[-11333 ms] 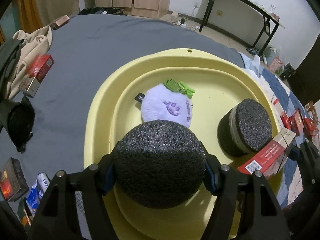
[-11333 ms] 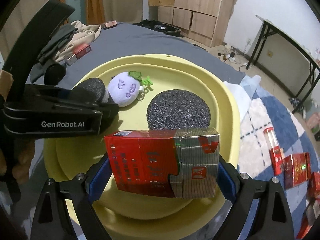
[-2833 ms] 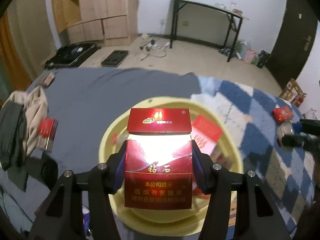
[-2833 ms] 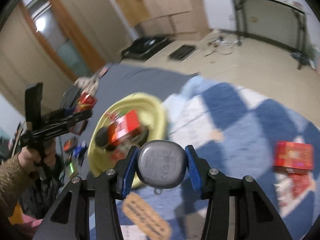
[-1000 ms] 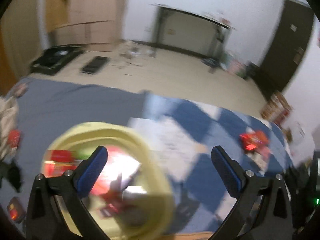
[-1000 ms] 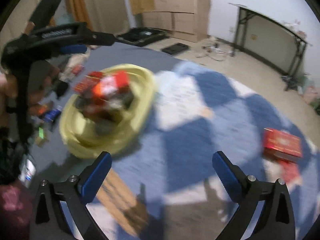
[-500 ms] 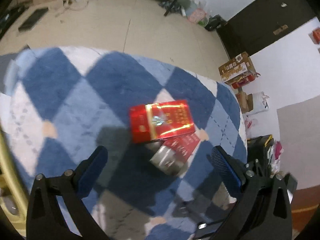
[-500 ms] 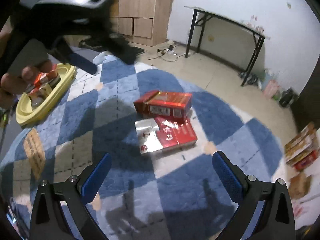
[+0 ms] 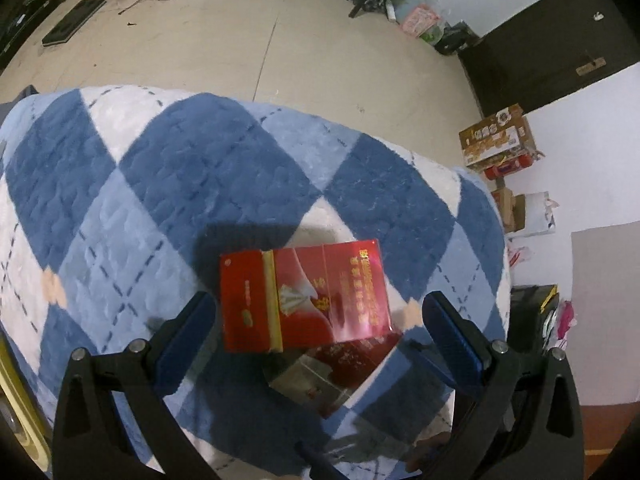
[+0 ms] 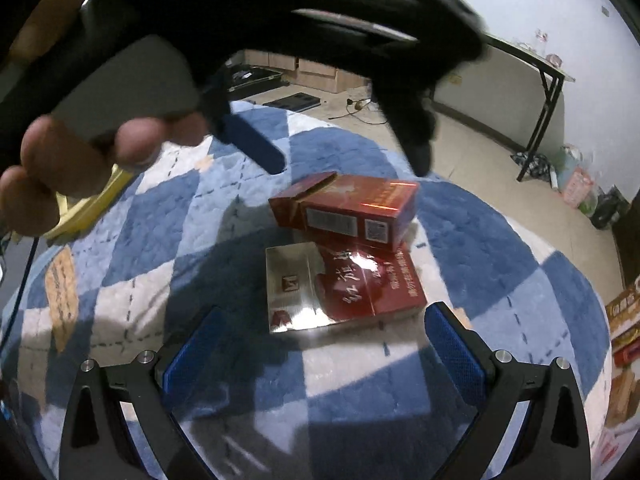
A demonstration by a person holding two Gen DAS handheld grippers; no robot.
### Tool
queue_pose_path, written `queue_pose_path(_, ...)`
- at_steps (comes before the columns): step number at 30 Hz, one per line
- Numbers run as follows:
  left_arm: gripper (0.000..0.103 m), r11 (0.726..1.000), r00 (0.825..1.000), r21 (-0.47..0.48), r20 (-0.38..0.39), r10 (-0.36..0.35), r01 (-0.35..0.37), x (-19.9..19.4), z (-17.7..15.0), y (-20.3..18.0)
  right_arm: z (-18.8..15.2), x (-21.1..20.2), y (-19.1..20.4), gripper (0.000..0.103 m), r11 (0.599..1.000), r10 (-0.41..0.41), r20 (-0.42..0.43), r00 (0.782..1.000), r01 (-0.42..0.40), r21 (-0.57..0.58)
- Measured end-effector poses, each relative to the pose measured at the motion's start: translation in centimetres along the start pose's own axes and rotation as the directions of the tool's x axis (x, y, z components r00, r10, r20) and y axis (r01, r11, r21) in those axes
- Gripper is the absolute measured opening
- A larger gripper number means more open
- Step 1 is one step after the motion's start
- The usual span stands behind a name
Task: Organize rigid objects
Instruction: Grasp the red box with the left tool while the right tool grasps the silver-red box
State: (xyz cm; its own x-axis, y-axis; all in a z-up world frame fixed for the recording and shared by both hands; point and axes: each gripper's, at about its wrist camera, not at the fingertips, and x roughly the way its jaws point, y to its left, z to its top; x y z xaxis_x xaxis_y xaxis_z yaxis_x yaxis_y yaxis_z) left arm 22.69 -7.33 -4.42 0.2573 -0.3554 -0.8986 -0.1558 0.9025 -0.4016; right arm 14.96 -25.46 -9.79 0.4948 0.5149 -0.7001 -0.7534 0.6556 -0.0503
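Note:
Two cigarette boxes lie stacked on a blue and white checked blanket (image 9: 172,184). The upper red box (image 9: 304,294) rests partly on a red and silver box (image 9: 340,376). My left gripper (image 9: 320,340) is open, its blue pads on either side of the upper box, just above it. In the right wrist view the red box (image 10: 348,208) lies on the red and silver box (image 10: 340,288). My right gripper (image 10: 324,354) is open and empty, just short of the lower box. The left gripper and hand fill that view's top.
The yellow tray's rim (image 10: 92,208) shows at left behind the hand, and also in the left wrist view (image 9: 16,412). The blanket's edge drops to a beige floor (image 9: 240,40). Cardboard boxes (image 9: 496,140) and a black folding table (image 10: 540,92) stand beyond.
Both grippers let go of their loads and left the yellow tray. In the last half second both have closed in low over the two stacked boxes; the left now straddles the upper one.

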Motion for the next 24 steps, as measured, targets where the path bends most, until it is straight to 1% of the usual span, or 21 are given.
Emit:
queue_pose_path(2,0.103,1.000,1.000,-0.001,0.000,0.006,-0.006,0.5,0.2,0.1,0.1,0.6,-0.1,0.103,1.000,0.001,-0.001,1.000,-0.001,0.003)
queue_pose_path(8,0.103,1.000,0.999,-0.013,-0.048,0.012,-0.012,2.8,0.3,0.4,0.7,2.4,0.0,0.103,0.999,-0.015,0.006,1.000,0.015,-0.028)
queue_pose_path(11,0.101,0.999,0.998,-0.053,-0.069,-0.009,0.006,3.6,-0.1,1.1,1.1,3.5,-0.3,0.103,0.999,-0.041,0.007,0.999,0.041,-0.015)
queue_pose_path(12,0.099,0.999,0.997,-0.049,-0.071,-0.003,-0.001,3.6,-0.2,1.2,1.1,3.8,-0.5,0.103,0.999,-0.048,0.007,0.999,0.048,-0.009)
queue_pose_path(13,0.094,0.999,0.998,-0.038,-0.068,0.012,-0.014,3.7,-0.3,1.2,1.2,4.2,-0.7,0.103,0.999,-0.045,-0.001,0.999,0.045,-0.005)
queue_pose_path(14,0.092,0.999,0.998,-0.034,-0.067,0.014,-0.016,3.6,-0.3,1.2,1.2,4.9,-0.9,0.103,0.999,-0.033,-0.023,0.999,0.033,0.000)
queue_pose_path(18,0.091,0.998,0.998,-0.058,-0.061,-0.013,0.010,3.1,-0.2,1.9,1.2,6.0,-1.2,0.102,1.000,-0.012,-0.029,1.000,0.012,0.016)
queue_pose_path(19,0.091,0.998,0.998,-0.065,-0.052,-0.016,0.013,2.8,-0.2,2.1,1.1,6.1,-1.1,0.099,1.000,-0.010,-0.028,1.000,0.010,0.018)
queue_pose_path(20,0.091,0.997,0.999,-0.070,-0.041,-0.019,0.016,2.5,-0.2,2.4,1.1,6.2,-1.0,0.093,1.000,-0.005,-0.029,1.000,0.005,0.012)
queue_pose_path(21,0.091,0.997,0.999,-0.070,-0.034,-0.024,0.022,2.2,-0.1,2.5,1.1,6.3,-0.8,0.090,1.000,0.003,-0.030,1.000,-0.003,0.005)
queue_pose_path(24,0.091,0.997,1.000,-0.068,0.007,-0.025,0.025,0.3,-0.1,3.2,1.2,6.3,-0.7,0.090,1.000,-0.002,-0.037,0.999,0.002,0.007)
